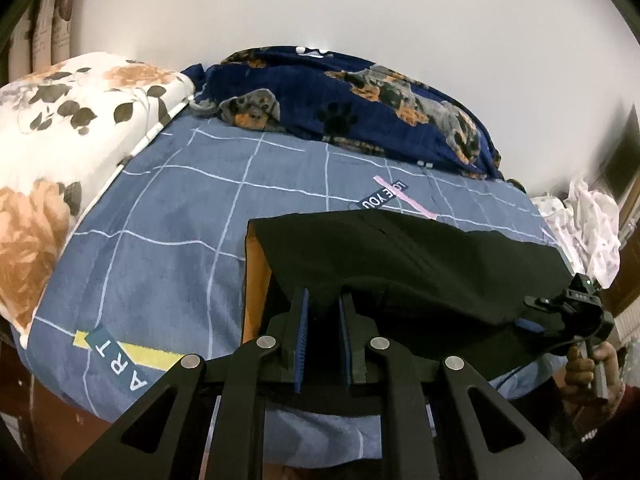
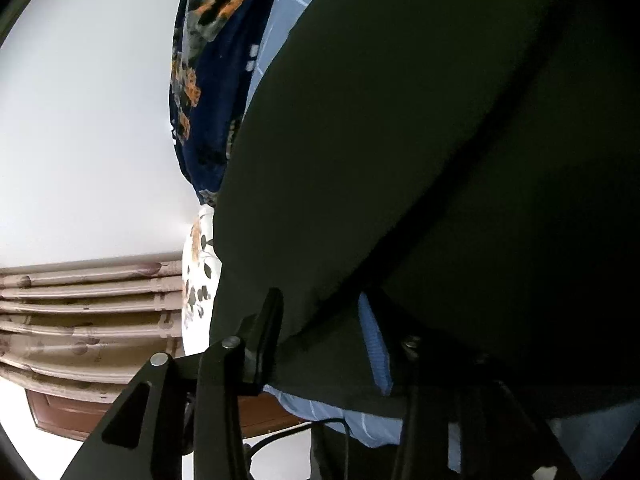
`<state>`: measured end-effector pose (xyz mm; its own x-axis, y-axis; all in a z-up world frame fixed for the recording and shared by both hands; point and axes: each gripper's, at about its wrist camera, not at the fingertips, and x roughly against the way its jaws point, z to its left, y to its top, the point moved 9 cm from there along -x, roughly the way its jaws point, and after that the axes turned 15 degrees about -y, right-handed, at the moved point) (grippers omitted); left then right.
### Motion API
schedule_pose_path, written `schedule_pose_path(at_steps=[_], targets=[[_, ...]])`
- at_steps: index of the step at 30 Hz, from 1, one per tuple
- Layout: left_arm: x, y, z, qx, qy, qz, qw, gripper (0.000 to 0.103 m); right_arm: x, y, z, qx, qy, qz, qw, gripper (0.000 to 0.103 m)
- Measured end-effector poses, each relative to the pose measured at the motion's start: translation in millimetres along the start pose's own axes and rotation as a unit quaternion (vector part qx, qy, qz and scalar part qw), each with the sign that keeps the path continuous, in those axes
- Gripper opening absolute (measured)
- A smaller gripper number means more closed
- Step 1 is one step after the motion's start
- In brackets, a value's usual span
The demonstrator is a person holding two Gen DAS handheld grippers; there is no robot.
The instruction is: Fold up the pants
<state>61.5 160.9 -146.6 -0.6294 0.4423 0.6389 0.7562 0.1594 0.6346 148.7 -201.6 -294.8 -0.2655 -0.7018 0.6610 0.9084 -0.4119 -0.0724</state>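
The black cloth pants (image 1: 404,264) lie folded on the bed with the blue checked sheet (image 1: 176,216). The left gripper (image 1: 324,312) has its fingers closed on the near edge. The right gripper (image 2: 320,316) has its fingers apart around the pants, not pressing. A dark blue dog-print blanket (image 1: 360,104) lies behind.

Pants (image 1: 400,264) sit on the bed sheet (image 1: 180,232), toward the near right part of the bed. Left gripper (image 1: 324,312) is at their near edge with the cloth between its fingers – the right gripper (image 1: 568,308) is off at the right end of the same edge. Behind the pants, a blanket (image 1: 340,100) lies bunched along the wall (image 1: 360,4). A pillow (image 1: 72,120) takes the far left corner. Crumpled cloth (image 1: 584,224) sits off the bed's right side.
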Motion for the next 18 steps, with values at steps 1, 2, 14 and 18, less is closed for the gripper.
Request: schedule_pose_path(at_steps=[1,2,14,18], targets=[[0,0,0,0.002,0.000,0.000,1.0000,0.015,-3,3,3,0.000,0.004,-0.002,1.000,0.039],[-1,0,1,0.002,0.000,0.001,1.0000,0.015,-5,7,6,0.001,0.004,-0.005,1.000,0.039],[-9,-27,15,-0.016,0.030,0.042,0.9986,0.015,22,-31,16,0.099,-0.044,-0.051,0.993,0.005],[-11,-38,25,-0.008,0.034,0.049,0.9982,0.015,11,-51,2,0.108,-0.070,-0.034,0.991,0.005]])
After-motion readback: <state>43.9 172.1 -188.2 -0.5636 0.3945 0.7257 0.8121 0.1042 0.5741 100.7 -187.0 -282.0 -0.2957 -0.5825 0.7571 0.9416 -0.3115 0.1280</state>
